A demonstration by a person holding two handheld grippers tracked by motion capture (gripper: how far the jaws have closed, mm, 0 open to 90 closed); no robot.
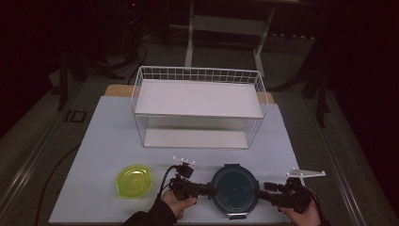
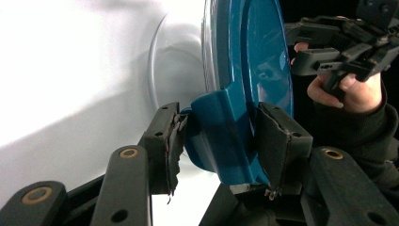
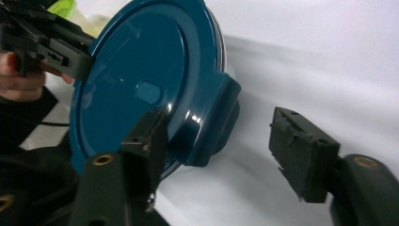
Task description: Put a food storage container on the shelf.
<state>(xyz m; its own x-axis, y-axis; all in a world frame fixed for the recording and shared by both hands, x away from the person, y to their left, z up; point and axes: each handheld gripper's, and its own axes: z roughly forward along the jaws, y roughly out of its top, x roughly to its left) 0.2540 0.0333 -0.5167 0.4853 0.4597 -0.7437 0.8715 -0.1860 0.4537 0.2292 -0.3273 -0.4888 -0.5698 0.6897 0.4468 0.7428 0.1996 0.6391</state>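
Two grippers flank the blue lid [image 1: 234, 189]: left gripper [image 1: 212, 190] at 9 o'clock pinching its latch tab, right gripper [image 1: 261, 190] at 3 o'clock, jaws spread.

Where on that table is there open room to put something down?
Bare sheet lies left of the wire rack, and between the rack's front and the yellow-green bowl. It is crowded near the front edge: the blue-lidded container sits between the left gripper and right gripper.

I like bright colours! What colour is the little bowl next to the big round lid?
The little bowl is yellow-green, clearest in the high view.
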